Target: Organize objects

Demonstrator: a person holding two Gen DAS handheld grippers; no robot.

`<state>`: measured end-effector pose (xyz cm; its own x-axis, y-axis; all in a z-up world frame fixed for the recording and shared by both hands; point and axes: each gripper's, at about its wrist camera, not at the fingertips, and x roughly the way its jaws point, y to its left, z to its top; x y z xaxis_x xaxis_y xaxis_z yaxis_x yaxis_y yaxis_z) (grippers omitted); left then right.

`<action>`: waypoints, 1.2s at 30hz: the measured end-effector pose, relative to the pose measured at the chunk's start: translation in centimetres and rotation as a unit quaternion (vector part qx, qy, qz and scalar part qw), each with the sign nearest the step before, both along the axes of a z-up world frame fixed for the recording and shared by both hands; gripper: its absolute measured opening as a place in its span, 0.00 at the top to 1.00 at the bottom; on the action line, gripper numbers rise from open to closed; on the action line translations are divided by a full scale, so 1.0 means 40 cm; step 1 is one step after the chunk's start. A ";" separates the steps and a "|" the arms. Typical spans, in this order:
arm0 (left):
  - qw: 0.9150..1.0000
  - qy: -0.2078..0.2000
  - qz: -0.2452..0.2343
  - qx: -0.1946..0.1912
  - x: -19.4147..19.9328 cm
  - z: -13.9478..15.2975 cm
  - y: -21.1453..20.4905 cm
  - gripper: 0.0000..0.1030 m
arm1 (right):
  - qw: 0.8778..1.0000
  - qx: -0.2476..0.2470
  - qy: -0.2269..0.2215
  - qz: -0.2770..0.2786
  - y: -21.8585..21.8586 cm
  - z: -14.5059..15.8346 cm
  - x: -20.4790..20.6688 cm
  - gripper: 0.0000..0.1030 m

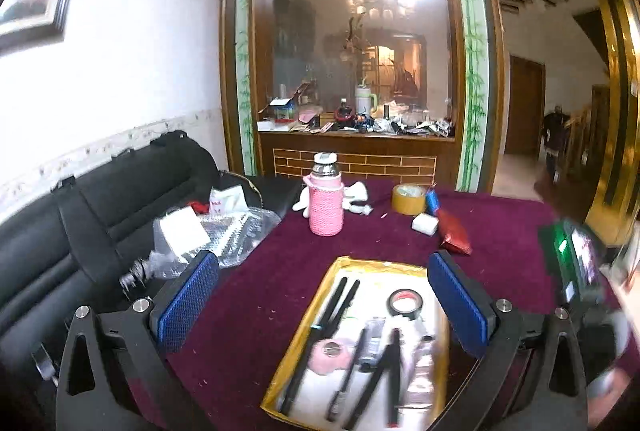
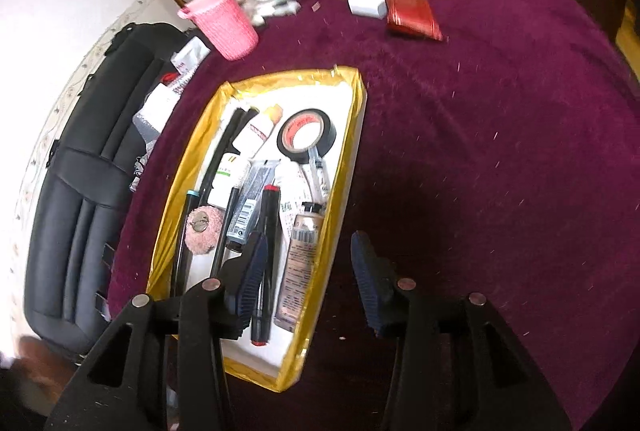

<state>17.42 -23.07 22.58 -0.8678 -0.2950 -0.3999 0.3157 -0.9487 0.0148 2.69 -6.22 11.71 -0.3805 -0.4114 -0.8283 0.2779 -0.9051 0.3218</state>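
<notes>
A: The gold-rimmed tray [image 2: 352, 119] sits on the maroon tablecloth [image 2: 500, 151], near the table's left edge, and it is crowded: black pens [image 2: 224, 159] along the left wall, a roll of black tape [image 2: 307, 135] at the far end, a syringe [image 2: 318, 167] just below it, tubes [image 2: 298, 267] and a red-capped marker [image 2: 266, 263] laid lengthwise, plus a pink fuzzy puff [image 2: 202, 227].

B: And around the tray?

A: Beyond it, a flask in a pink knitted sleeve [image 1: 326, 205] stands upright, with a white cloth [image 1: 358, 197] beside it. Farther right, a roll of brown packing tape [image 1: 408, 199], a small blue item [image 1: 432, 200], a white block [image 1: 425, 223] and a red packet [image 1: 454, 237] cluster together, well apart from the tray. A black sofa [image 1: 80, 231] with plastic wrapping [image 1: 224, 235] on it runs along the table's left side.

B: The claws?

A: The left gripper [image 1: 324, 303] is spread as wide as it goes, blue pads either side of the tray's far end, nothing between them, touching nothing. The right gripper [image 2: 306, 263] is partly open, hovering over the tray's near right wall; its left finger [image 2: 250, 271] overlaps the marker in view, but the pads press on nothing.
</notes>
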 end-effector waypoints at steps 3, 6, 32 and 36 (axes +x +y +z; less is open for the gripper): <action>0.997 -0.064 0.053 -0.006 -0.031 0.004 0.018 0.01 | 0.999 0.014 0.044 0.025 0.004 0.035 0.030 0.53; 0.994 -0.088 0.057 0.011 -0.033 -0.002 0.032 0.01 | 0.995 0.027 0.089 0.047 0.005 0.063 0.062 0.50; 0.975 -0.159 0.124 0.095 0.028 -0.119 0.067 0.01 | 0.961 0.103 0.148 0.209 -0.038 0.003 0.229 0.42; 0.974 -0.165 0.126 0.089 0.027 -0.126 0.072 0.01 | 0.961 0.104 0.150 0.209 -0.036 0.004 0.237 0.42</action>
